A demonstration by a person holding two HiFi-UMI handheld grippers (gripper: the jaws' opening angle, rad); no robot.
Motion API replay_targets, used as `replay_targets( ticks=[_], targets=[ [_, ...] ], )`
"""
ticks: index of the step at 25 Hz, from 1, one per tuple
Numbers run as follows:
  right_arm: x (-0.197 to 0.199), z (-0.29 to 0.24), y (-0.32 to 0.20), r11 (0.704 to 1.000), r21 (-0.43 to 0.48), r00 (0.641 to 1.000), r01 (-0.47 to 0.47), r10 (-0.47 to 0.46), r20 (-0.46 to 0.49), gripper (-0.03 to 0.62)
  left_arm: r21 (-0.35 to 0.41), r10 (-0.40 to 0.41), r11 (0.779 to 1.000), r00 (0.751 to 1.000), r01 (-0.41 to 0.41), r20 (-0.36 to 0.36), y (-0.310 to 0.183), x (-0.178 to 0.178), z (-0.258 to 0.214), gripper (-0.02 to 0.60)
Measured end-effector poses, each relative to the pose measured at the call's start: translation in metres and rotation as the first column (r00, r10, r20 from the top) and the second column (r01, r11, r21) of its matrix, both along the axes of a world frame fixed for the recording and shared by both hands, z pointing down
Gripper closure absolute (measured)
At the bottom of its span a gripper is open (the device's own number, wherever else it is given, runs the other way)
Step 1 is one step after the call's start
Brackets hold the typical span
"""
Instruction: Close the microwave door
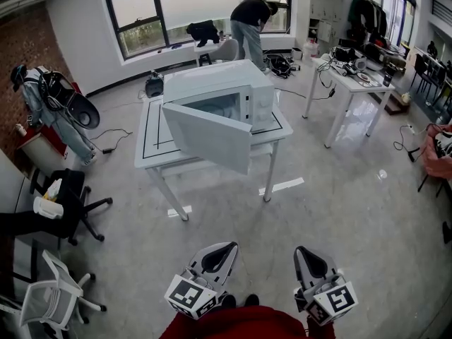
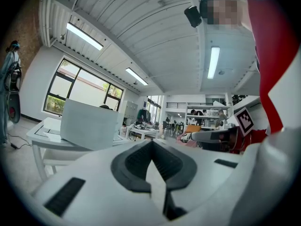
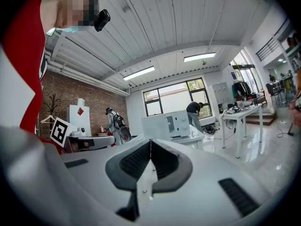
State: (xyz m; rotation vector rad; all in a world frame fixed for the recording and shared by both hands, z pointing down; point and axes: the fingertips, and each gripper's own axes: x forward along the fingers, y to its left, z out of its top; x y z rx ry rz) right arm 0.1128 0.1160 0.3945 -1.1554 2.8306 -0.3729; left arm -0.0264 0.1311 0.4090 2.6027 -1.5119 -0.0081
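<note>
Both grippers sat low in front of me, pointing level, well apart from the target. Left gripper [image 1: 224,248]: jaws fully together, tips meeting, nothing between them. Right gripper [image 1: 304,251]: same, closed on nothing. The microwave [image 1: 224,90] stood on the white worktop [image 1: 150,147] across the floor from me. Its door [image 1: 210,136] was swung wide open, hinged at the left as I saw it, free edge out toward me, cavity visible behind it. A person [image 1: 251,18] was bent over by the window behind the worktop. A second worktop [image 1: 353,83] with cables and gear was off to the right, and a black office chair [image 1: 74,200] was to the left
</note>
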Motion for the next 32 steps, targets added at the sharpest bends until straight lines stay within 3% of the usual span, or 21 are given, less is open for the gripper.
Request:
replay_targets(
  ticks=[8,14,25,32],
  targets=[
    [0.027,0.001,-0.007,1.000,0.010,1.000,-0.012,0.012,0.013,0.580,0.071,-0.070,0.995,0.997,0.067,0.041,-0.023,0.001,-0.022,0.572],
    [0.043,-0.002,-0.006,0.998,0.055,1.000,0.000,-0.001,0.009,0.582,0.085,-0.072,0.994,0.994,0.066,0.079,-0.022,0.015,-0.027,0.572],
    [0.051,0.000,-0.021,0.998,0.056,0.999,-0.014,0.011,0.043,0.580,0.085,-0.105,0.991,0.993,0.099,0.062,-0.034,0.017,-0.028,0.572],
    [0.034,0.001,-0.047,0.999,0.028,0.999,-0.021,0.020,0.035,0.580,0.077,-0.117,0.991,0.992,0.113,0.047,-0.065,-0.002,-0.020,0.572]
  ],
)
